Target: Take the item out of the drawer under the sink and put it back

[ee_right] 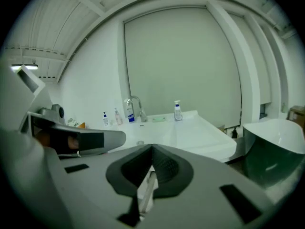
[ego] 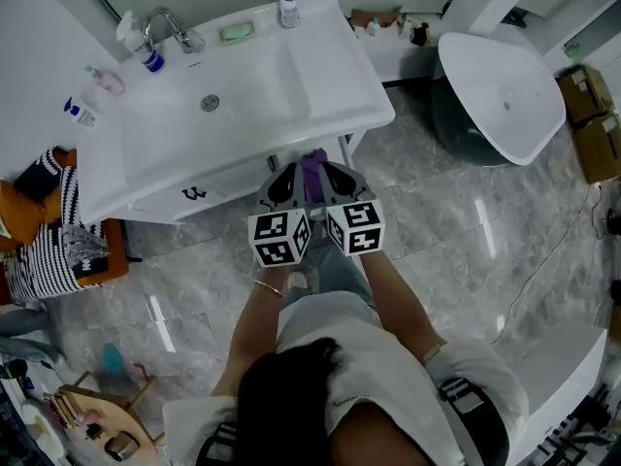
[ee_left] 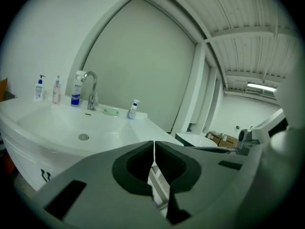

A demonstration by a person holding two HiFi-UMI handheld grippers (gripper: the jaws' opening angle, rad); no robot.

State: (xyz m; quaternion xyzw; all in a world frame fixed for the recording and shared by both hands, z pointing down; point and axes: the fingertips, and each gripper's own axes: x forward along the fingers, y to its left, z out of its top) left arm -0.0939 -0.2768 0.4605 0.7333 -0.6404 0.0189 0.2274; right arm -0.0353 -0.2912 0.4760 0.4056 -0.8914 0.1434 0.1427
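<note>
Sink [ego: 325, 71] one, bottles [ego: 288, 8] four, left gripper [ee_left: 154, 147], right gripper [ee_right: 151, 150], both closed

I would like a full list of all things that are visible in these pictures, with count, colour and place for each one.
white washbasin counter: one, white, in front of the person
chrome tap: one, silver, at the basin's back edge
small plastic bottles: four, mostly white and blue, along the counter's back and left
green soap dish: one, green, right of the tap
white drawer front: one, black handle, under the basin
purple item: one, between the gripper tips; held or not, unclear
white freestanding tub: one, right of the counter
brown cardboard boxes: two, far right
striped cloth: one, black and white, far left
left gripper: grey, shut
right gripper: grey, shut
</note>
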